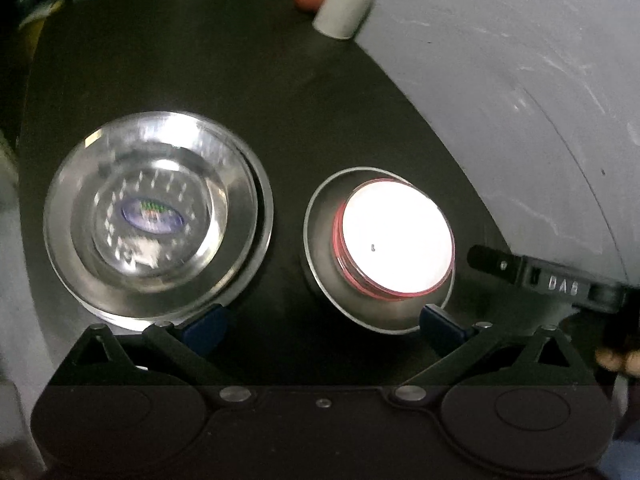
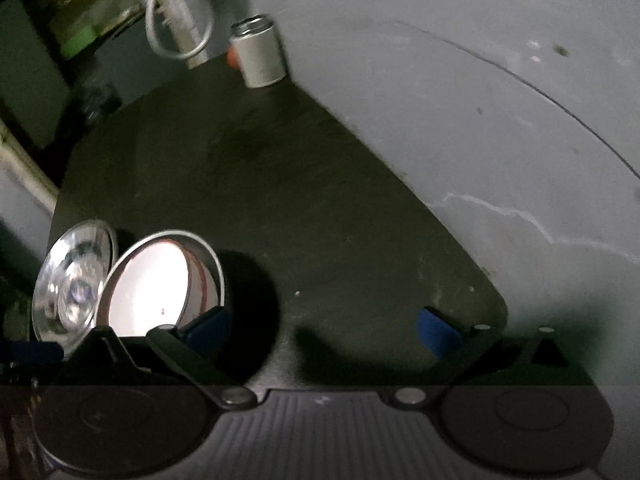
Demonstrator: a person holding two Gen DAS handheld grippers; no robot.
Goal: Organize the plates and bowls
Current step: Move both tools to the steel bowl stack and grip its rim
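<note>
Both my claws released, nothing held; left claw [image 1: 322, 326] hovers low over the dark mat [image 1: 224, 80]; steel plate [image 1: 158, 216] ahead-left, white bowl [image 1: 394, 240] ahead-right in its steel dish; right claw [image 2: 322, 328] farther off, bowl at its left; left arm nearer, I judge.

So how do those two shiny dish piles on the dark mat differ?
The left stack is wider and holds a clear glass bowl with a blue label; the right steel bowl is smaller and holds a white, red-rimmed dish. Both are round and sit on the dark mat.
</note>
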